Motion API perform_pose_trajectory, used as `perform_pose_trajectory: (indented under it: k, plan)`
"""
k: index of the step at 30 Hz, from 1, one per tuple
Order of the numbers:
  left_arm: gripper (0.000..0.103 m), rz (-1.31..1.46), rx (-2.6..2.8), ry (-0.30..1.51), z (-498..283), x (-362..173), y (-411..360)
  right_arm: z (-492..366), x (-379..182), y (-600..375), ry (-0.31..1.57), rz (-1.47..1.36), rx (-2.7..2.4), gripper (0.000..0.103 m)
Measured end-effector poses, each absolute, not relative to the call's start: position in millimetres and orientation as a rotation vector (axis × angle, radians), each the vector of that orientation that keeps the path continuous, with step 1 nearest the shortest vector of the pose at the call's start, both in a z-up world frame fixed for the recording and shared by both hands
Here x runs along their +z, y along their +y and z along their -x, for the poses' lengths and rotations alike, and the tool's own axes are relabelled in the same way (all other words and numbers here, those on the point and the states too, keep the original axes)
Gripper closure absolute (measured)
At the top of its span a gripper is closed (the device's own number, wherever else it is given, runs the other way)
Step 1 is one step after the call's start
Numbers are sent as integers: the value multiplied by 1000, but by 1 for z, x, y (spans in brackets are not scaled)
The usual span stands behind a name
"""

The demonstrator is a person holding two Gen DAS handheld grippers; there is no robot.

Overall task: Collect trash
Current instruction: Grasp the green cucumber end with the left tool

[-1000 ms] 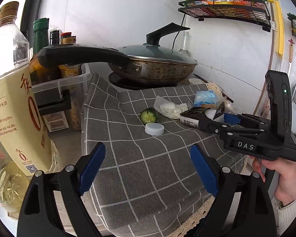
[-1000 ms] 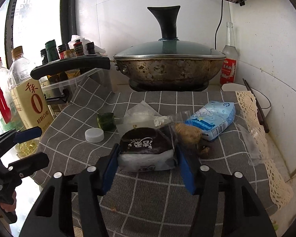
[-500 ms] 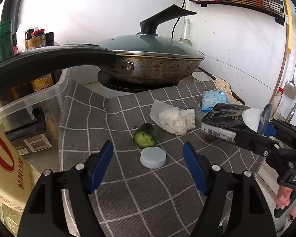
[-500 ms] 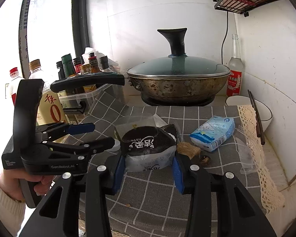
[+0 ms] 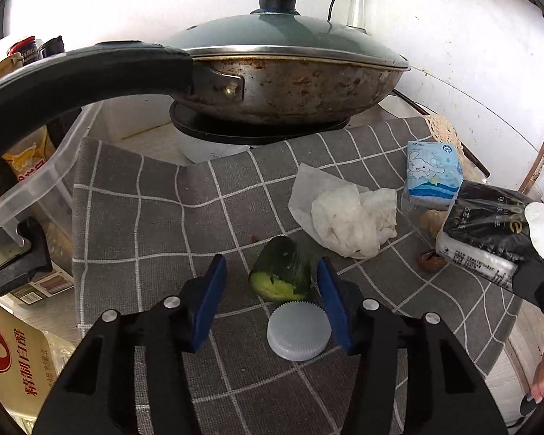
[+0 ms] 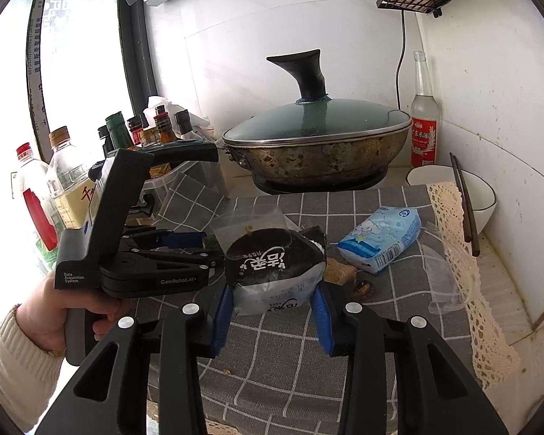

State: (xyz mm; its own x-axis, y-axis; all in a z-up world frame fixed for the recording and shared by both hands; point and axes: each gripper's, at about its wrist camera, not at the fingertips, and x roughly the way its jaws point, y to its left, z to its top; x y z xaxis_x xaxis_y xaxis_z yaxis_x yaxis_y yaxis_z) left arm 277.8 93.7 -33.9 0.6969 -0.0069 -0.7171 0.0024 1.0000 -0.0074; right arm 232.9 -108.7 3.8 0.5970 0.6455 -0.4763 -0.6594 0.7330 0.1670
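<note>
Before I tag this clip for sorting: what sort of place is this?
Most likely a home kitchen counter: a lidded frying pan on a burner, oil and sauce bottles by the window, and a bowl with chopsticks.

My tabletop, grey checked cloth (image 5: 134,224): cucumber stub (image 5: 281,272); white cap (image 5: 298,330); crumpled tissue (image 5: 348,217); blue tissue pack (image 5: 433,174); lidded pan (image 5: 290,83) behind.

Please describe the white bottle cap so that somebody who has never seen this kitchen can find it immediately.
Find the big lidded frying pan at the back, then come forward over the grey checked cloth to the cut cucumber end. The white bottle cap lies just in front of it: round, flat, ribbed on its edge, unlike the crumpled tissue nearby.
</note>
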Motion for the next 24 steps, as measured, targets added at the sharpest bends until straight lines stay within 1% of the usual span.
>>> perform_pose_trajectory:
  k: [1, 2, 14, 19, 24]
  plan:
    - [64, 8, -11, 797, -277, -33, 94, -233, 3, -108, 541, 29, 758, 65]
    - [69, 24, -22, 793, -278, -32, 95, -232, 3, -107, 540, 31, 759, 65]
    - [70, 35, -26, 664, -247, -3, 92, -213, 21, -113, 489, 33, 772, 65]
    - [70, 34, -65, 598, -216, 15, 77, -186, 37, -125, 451, 32, 769, 65]
    - [70, 41, -110, 545, -166, 16, 49, -146, 40, -151, 428, 42, 747, 65]
